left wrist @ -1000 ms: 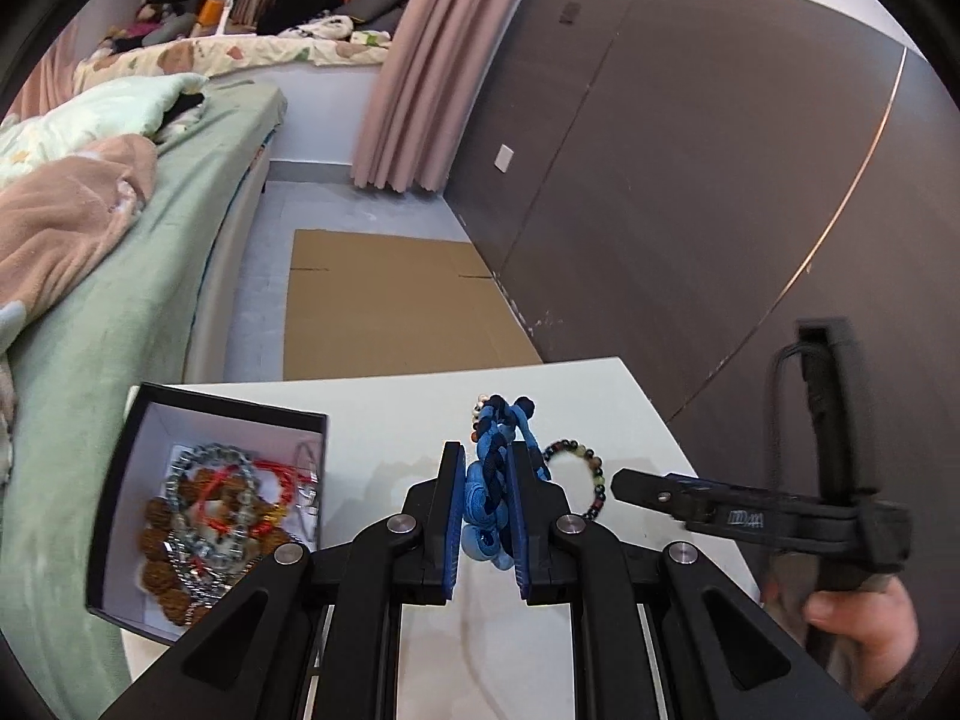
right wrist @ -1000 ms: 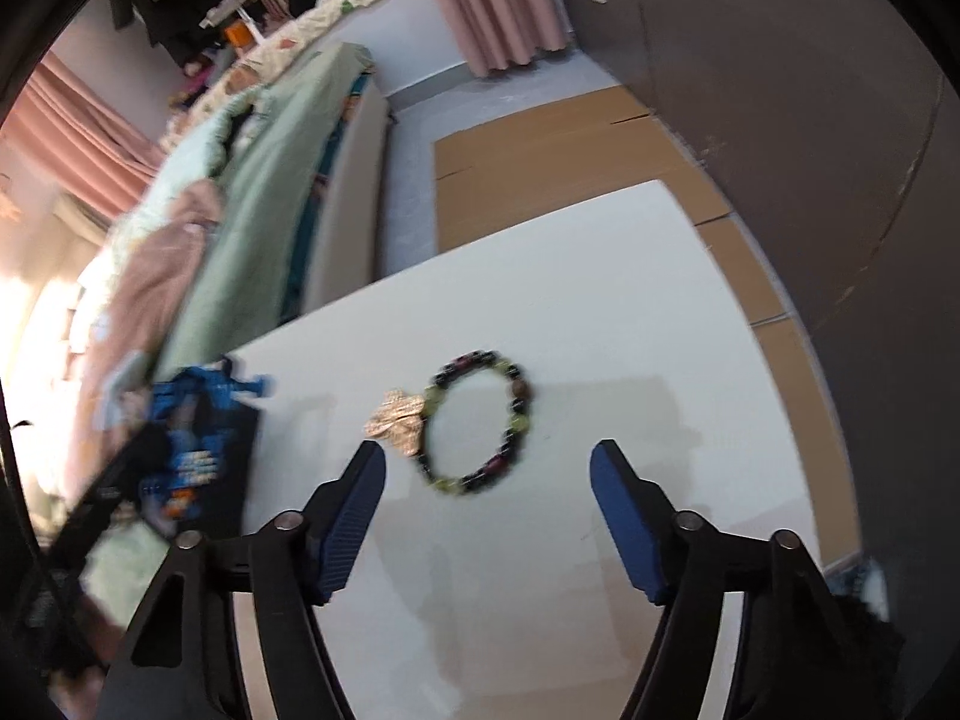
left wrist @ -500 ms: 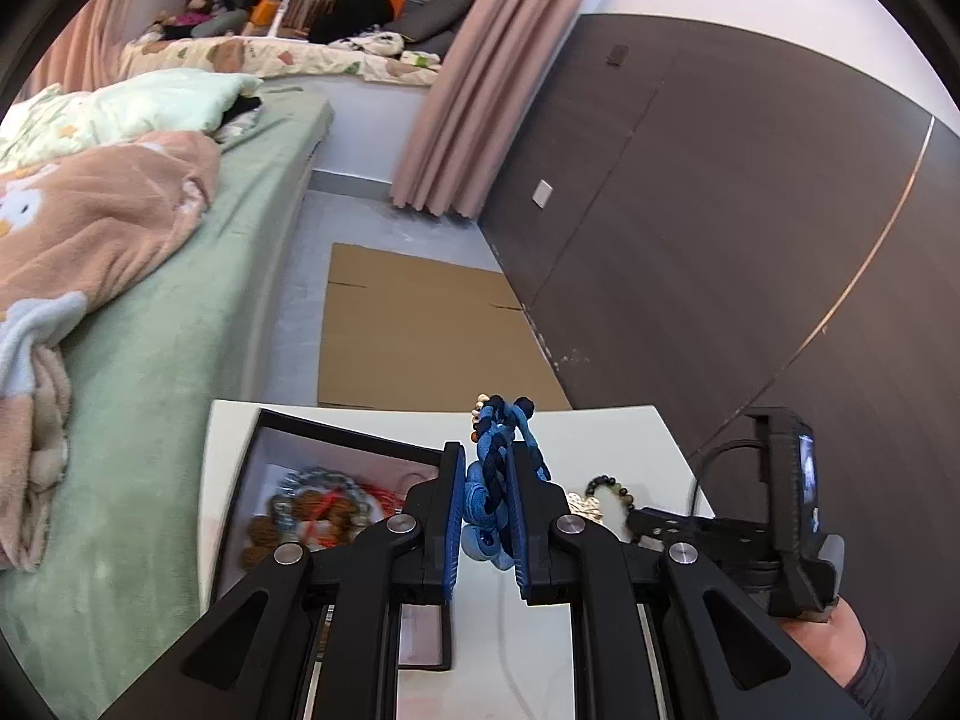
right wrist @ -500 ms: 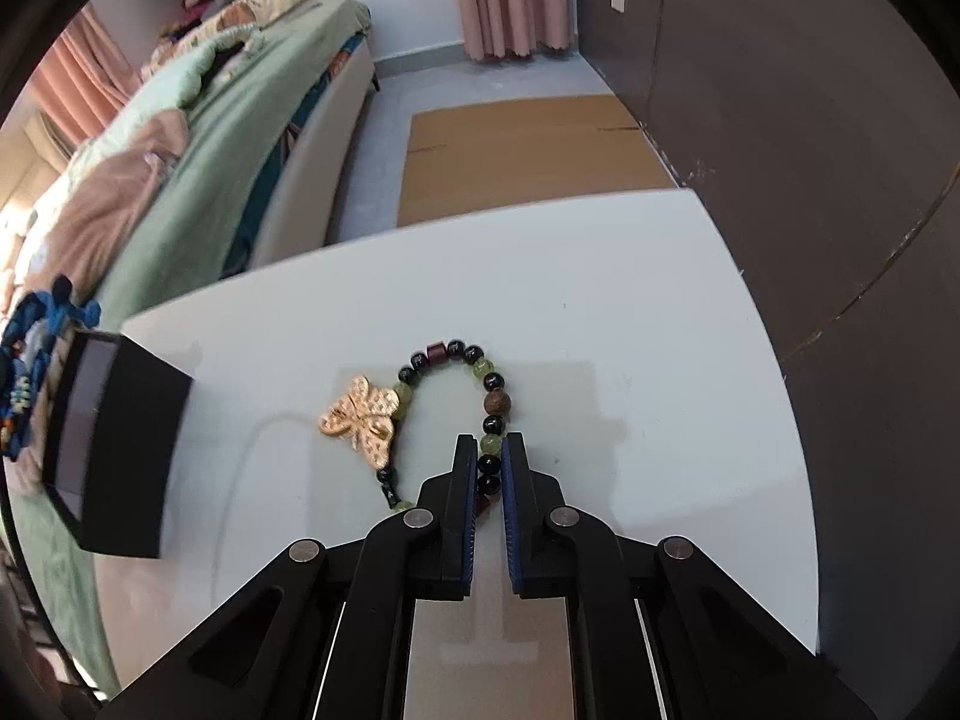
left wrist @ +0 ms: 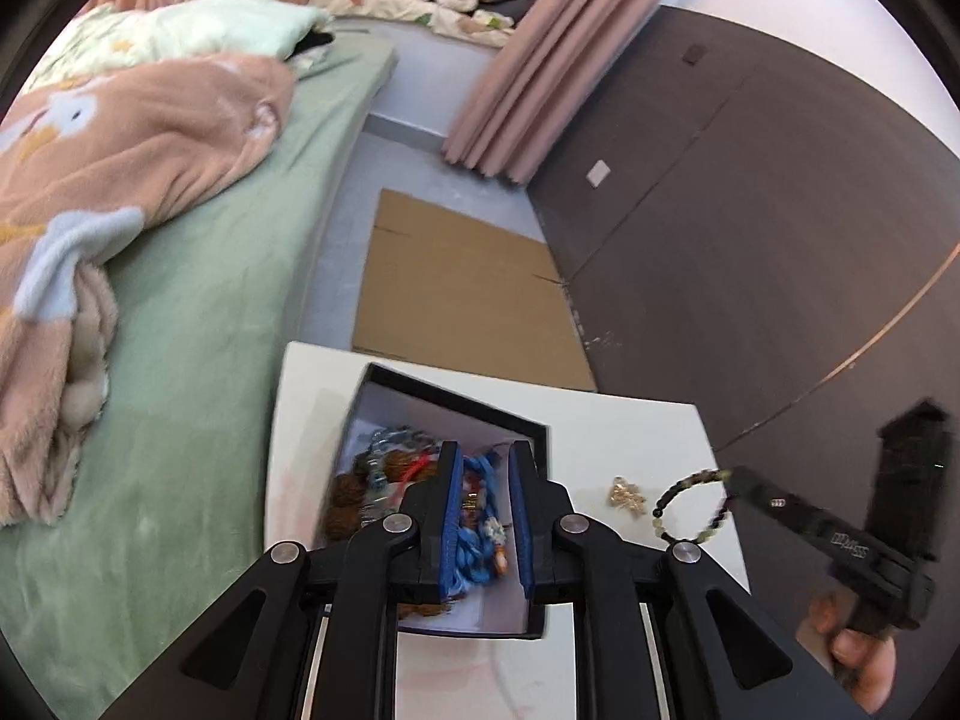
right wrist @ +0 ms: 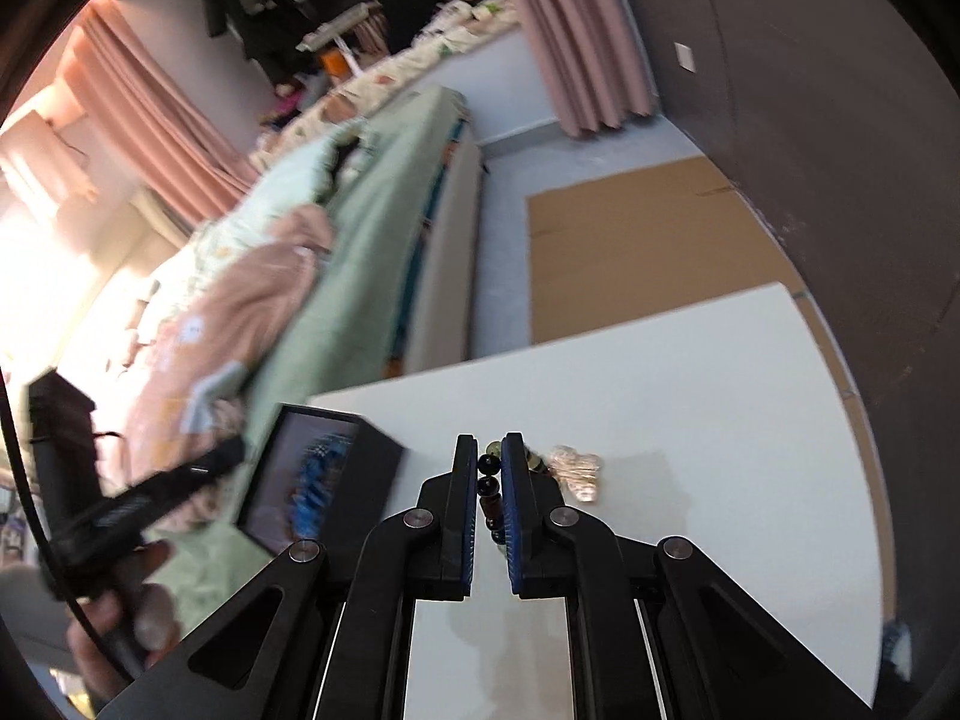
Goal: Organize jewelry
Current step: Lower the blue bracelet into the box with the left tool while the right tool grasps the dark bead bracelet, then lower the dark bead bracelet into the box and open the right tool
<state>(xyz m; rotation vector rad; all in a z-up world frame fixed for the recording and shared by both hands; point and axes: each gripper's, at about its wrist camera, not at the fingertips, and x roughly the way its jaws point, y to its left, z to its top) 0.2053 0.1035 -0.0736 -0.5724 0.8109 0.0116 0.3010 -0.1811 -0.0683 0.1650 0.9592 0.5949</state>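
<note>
Your white tabletop sits beside the bed, and the black box stands on its left part, already holding a heap of beads. Your left gripper hangs directly over that box with its fingers parted a little around the blue cord, which runs lengthwise between them, toward you and away; whether the pads grip it or it lies loose in the box, you cannot tell from here. Your right gripper has its fingers clamped on the bead bracelet, lifted just off the tabletop, its loop hanging toward the left. The box lies to the left of that bracelet, so your right hand likely has to carry it leftward. The small gold charm lies on the tabletop between box and bracelet, nearer your right hand.
</note>
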